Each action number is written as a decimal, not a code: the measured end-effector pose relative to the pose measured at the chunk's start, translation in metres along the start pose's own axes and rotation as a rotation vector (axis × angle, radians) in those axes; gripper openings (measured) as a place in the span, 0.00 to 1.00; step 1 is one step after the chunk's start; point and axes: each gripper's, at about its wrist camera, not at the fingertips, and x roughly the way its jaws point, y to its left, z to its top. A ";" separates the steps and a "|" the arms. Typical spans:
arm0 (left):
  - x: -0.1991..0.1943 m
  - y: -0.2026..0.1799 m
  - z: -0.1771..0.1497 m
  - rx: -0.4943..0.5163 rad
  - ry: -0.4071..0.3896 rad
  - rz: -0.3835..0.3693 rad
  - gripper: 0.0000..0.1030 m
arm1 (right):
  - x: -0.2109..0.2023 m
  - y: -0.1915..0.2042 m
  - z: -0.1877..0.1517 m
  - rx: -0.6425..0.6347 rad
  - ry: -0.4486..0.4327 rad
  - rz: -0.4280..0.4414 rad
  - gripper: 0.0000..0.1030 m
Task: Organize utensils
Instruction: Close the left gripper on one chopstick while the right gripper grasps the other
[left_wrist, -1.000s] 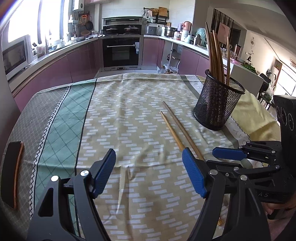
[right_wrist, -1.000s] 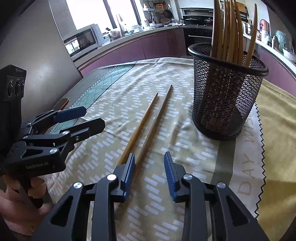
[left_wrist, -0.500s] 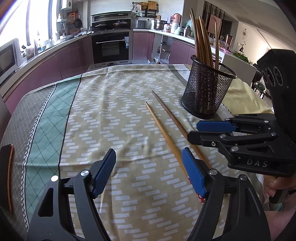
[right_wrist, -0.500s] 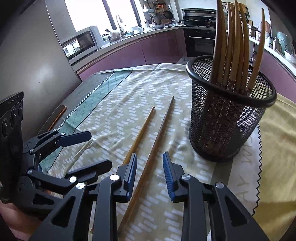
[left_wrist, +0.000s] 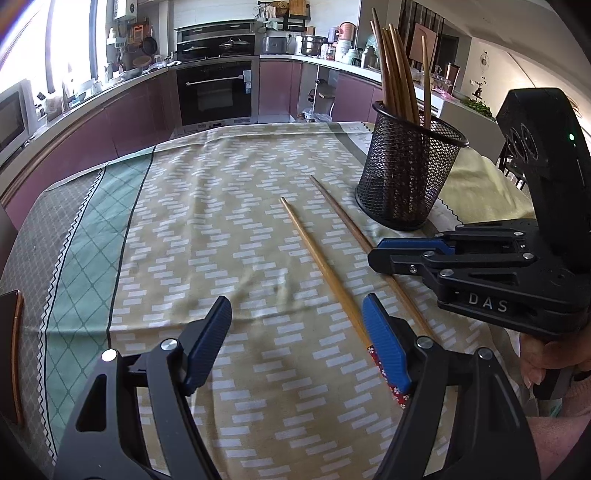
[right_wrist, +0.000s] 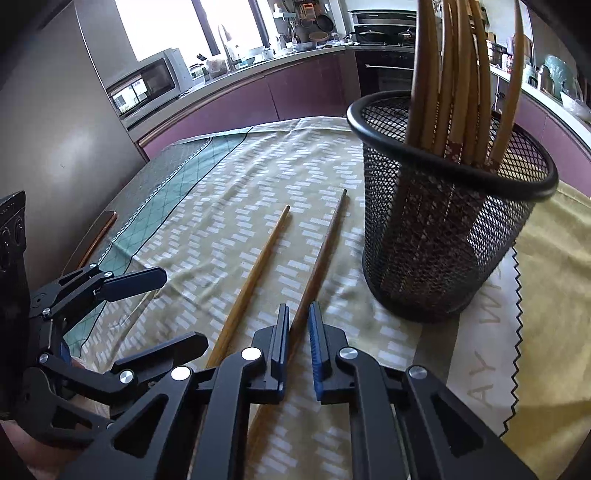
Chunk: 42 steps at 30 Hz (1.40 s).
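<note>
Two wooden chopsticks lie side by side on the patterned tablecloth: a lighter one (left_wrist: 317, 254) (right_wrist: 255, 280) and a darker one (left_wrist: 343, 218) (right_wrist: 325, 243). A black mesh holder (left_wrist: 406, 173) (right_wrist: 443, 229) with several chopsticks stands just right of them. My right gripper (right_wrist: 298, 332) (left_wrist: 380, 251) has its jaws narrowed around the darker chopstick's near part, with a small gap showing. My left gripper (left_wrist: 295, 343) (right_wrist: 162, 306) is open and empty, low over the cloth beside the lighter chopstick.
A dark phone with a copper edge (left_wrist: 11, 350) (right_wrist: 92, 240) lies at the table's left edge. A yellow cloth (right_wrist: 546, 280) lies right of the holder. Kitchen counters and an oven (left_wrist: 214, 92) stand beyond the table.
My right gripper has moved forward over the darker chopstick and its jaws have closed in around it. The left gripper has stayed open and shifted slightly.
</note>
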 end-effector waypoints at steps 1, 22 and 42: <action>0.001 -0.001 0.001 0.004 0.000 -0.002 0.70 | -0.001 -0.001 -0.002 0.007 0.000 0.003 0.08; 0.032 -0.022 0.016 0.063 0.075 0.028 0.48 | -0.001 -0.010 0.002 -0.010 -0.003 -0.020 0.19; 0.041 -0.023 0.024 0.041 0.075 0.033 0.20 | 0.005 -0.004 0.005 0.002 -0.024 -0.027 0.07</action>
